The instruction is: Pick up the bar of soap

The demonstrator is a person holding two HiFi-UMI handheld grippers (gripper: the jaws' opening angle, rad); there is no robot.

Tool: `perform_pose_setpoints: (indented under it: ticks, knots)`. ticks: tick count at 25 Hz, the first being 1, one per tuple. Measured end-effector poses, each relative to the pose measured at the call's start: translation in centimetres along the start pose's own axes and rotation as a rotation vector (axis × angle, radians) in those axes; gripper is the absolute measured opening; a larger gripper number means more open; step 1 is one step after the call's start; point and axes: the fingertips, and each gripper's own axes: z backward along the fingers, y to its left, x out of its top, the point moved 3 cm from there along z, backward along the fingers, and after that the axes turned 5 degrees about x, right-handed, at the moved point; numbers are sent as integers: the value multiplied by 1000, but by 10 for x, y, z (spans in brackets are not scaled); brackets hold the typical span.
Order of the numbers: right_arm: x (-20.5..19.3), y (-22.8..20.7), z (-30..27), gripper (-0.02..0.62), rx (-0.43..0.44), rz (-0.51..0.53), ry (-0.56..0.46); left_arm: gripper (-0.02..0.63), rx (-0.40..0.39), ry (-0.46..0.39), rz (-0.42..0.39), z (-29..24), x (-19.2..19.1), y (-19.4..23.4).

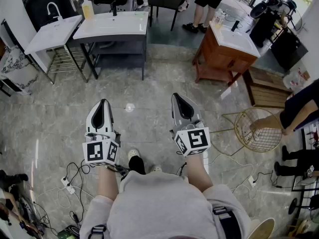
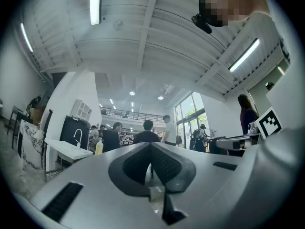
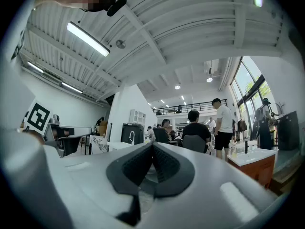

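Nothing is done yet. My left gripper [image 1: 103,103] is pressed shut on nothing, and my right gripper [image 1: 176,96] is closed and empty too, both held above the floor [image 1: 60,113]. No view shows the bar of soap; I guess it's by a sink ahead. The head view looks down on the white washstand [image 1: 112,26] and wooden cabinet [image 1: 219,59]; the gripper views add standing people [image 3: 224,123] and the ceiling [image 2: 143,42].

A bathroom showroom: washbasins [image 1: 113,25] and wooden vanity [image 1: 219,54].
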Motion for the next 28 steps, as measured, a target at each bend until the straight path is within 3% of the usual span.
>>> perform_pose_setpoints:
  ticks: [15, 28]
  knots:
    - [-4, 0, -12, 11, 5, 3, 5, 8, -20, 0, -9, -12, 1, 2]
    - [-7, -3, -99, 11, -36, 1, -25, 8, -56, -24, -42, -85, 4, 63]
